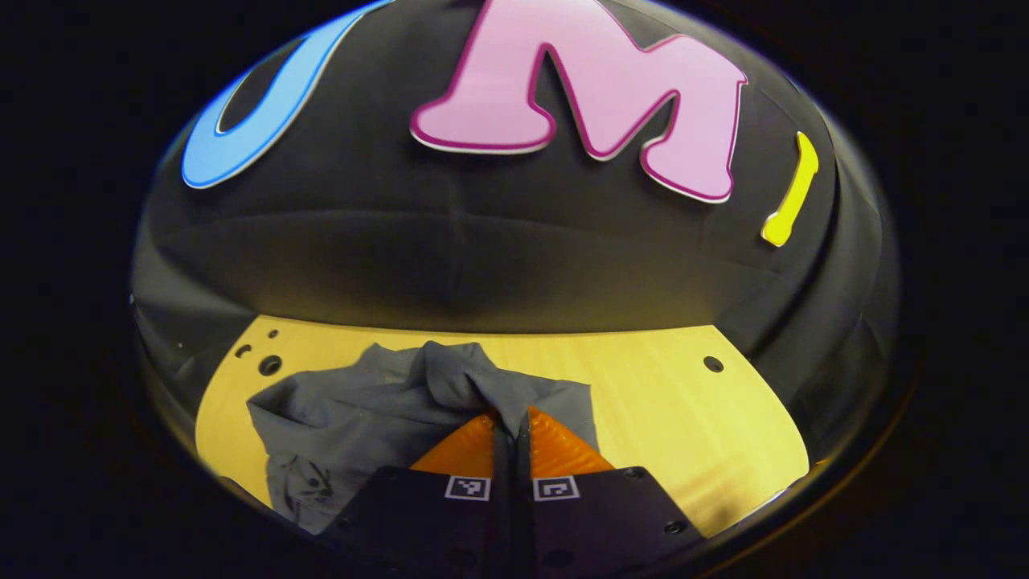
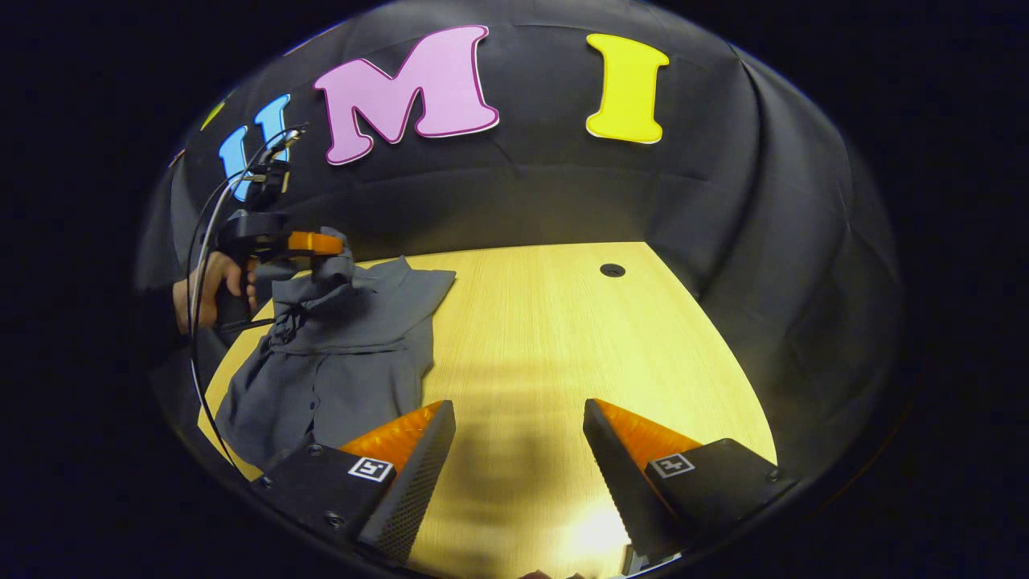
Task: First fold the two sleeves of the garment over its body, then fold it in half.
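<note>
left gripper (image 1: 511,418) pinches grey garment (image 1: 362,418) above table (image 1: 683,418).

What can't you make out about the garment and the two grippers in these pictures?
- Garment, left gripper view: its near part is hidden behind the left gripper, shut on a raised fold.
- Garment, right gripper view: its lower left hem is cut off by the edge.
- Which part is pinched: bunched cloth hides it.
- Right gripper: open over bare table.

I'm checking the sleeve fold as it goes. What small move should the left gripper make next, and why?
Probably carry the pinched cloth across and lay it on the shirt's body. The left gripper is shut on a raised fold, lifted off the table, while the right gripper hangs open over bare wood.
</note>
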`<state>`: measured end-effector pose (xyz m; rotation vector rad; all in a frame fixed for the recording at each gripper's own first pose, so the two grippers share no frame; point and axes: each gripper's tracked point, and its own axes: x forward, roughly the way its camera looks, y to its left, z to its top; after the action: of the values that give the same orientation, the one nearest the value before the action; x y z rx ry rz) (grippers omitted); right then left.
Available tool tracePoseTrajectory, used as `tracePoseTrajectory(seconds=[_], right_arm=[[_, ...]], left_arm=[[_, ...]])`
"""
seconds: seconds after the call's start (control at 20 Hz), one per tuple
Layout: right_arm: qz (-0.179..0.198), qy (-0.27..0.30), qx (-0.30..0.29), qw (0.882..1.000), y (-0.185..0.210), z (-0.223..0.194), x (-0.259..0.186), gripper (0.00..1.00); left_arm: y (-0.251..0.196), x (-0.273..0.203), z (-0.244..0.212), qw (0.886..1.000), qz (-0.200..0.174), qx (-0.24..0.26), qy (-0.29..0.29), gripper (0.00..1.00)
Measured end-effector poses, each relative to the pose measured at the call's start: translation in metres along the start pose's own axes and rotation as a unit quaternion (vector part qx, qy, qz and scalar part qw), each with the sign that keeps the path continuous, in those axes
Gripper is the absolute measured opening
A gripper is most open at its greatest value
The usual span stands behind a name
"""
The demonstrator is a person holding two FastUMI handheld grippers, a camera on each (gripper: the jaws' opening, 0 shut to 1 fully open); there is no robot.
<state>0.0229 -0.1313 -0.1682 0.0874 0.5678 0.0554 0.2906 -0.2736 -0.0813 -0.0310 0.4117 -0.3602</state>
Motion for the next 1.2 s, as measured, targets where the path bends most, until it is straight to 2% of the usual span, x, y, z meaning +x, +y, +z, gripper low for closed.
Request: tracePoseTrajectory(seconds=[0.2,0.3,0.4,0.45,0.55,0.6,0.7,0.75,0.8,0.85,1.05,1.2], right_arm=[[0.004,0.008,-0.004,1.000,0.000,-0.008,0.000,0.99],[0.007,0.013,-0.004,1.000,0.002,-0.012,0.001,0.99],[0.011,0.017,-0.002,1.000,0.007,-0.015,0.002,0.99],[0.013,0.018,-0.002,1.000,0.009,-0.015,0.003,0.99],[0.018,0.018,-0.003,1.000,0.015,-0.015,0.005,0.99],[0.021,0.018,-0.003,1.000,0.020,-0.013,0.006,1.00],[0.028,0.017,-0.002,0.999,0.030,-0.012,0.006,0.99],[0.033,0.017,-0.001,0.999,0.036,-0.012,0.006,0.99],[0.038,0.019,0.001,0.999,0.043,-0.012,0.006,1.00],[0.048,0.020,0.004,0.999,0.052,-0.013,0.007,1.00],[0.076,0.036,0.017,0.996,0.091,-0.024,0.005,1.00],[0.092,0.070,0.021,0.993,0.125,-0.050,0.001,0.99]], left_arm=[[-0.021,0.032,-0.013,1.000,0.004,0.023,0.011,0.07],[-0.027,0.044,-0.020,0.999,0.008,0.044,0.021,0.13],[-0.039,0.051,-0.025,0.998,-0.005,0.052,0.025,0.22],[-0.045,0.052,-0.024,0.998,-0.013,0.055,0.024,0.23],[-0.054,0.046,-0.021,0.998,-0.028,0.058,0.018,0.45],[-0.058,0.041,-0.021,0.997,-0.039,0.058,0.016,0.51],[-0.056,0.023,-0.018,0.997,-0.049,0.066,0.007,0.72],[-0.048,0.010,-0.016,0.996,-0.045,0.072,-0.001,0.87],[-0.039,-0.004,-0.016,0.996,-0.041,0.077,-0.009,0.95],[-0.027,-0.021,-0.017,0.996,-0.034,0.079,-0.014,0.99],[0.038,-0.102,-0.046,0.999,-0.009,0.051,-0.011,0.98],[0.108,-0.164,-0.091,0.998,0.036,0.049,0.009,0.99]])
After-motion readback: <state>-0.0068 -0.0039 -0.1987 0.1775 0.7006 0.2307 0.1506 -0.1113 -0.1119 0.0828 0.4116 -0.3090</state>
